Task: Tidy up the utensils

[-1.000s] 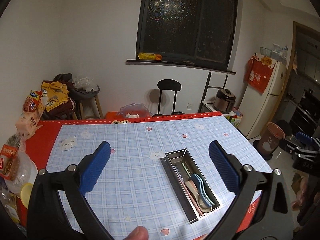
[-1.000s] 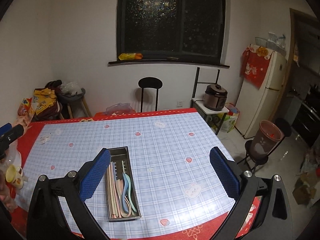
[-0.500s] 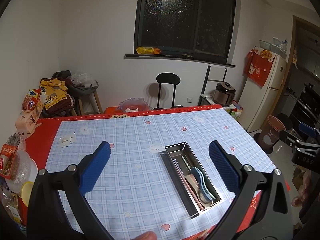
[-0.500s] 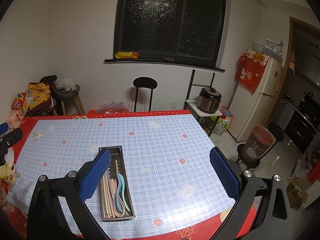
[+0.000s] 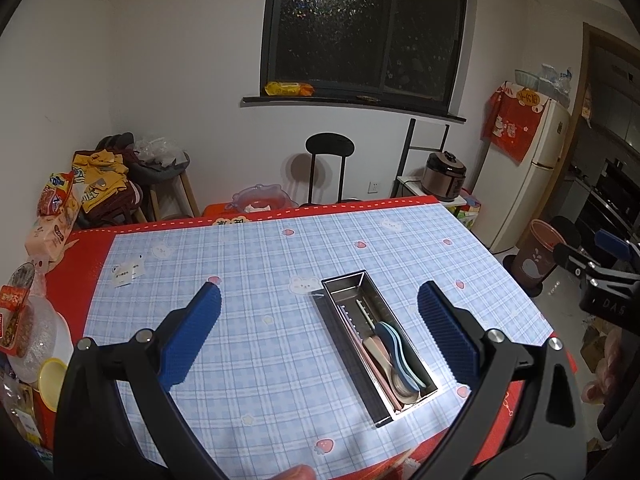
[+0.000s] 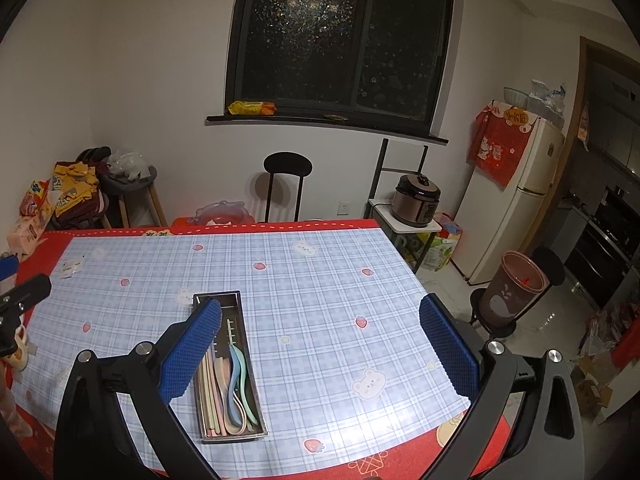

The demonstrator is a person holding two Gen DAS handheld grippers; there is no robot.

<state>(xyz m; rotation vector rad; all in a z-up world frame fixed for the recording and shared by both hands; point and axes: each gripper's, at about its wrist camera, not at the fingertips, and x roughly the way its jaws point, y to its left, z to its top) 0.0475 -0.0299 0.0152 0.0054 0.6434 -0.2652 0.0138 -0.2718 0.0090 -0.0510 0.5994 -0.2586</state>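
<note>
A long metal utensil tray (image 5: 416,346) (image 6: 256,396) lies on the blue checked tablecloth (image 5: 280,264) (image 6: 320,288) near the front edge. Inside it rest pastel spoons (image 5: 394,346) (image 6: 236,380), chopsticks (image 6: 208,392) and a fork. My left gripper (image 5: 320,334) hovers well above the table, wide open and empty, with the tray between its blue pads and nearer the right one. My right gripper (image 6: 320,348) is also open and empty, held high; its left pad (image 6: 192,352) overlaps the tray's left rim in the view.
Snack bags, a bowl and a yellow cup (image 5: 52,380) crowd the table's left edge. A small paper slip (image 5: 128,274) lies on the cloth. Behind the table stand a black chair (image 5: 330,168), a rice cooker (image 5: 444,176), a fridge (image 5: 528,168) and a bin (image 6: 512,288).
Both grippers have risen and drawn back a little, so the table and tray sit lower and smaller in view. Both stay open and nothing on the table moved.
</note>
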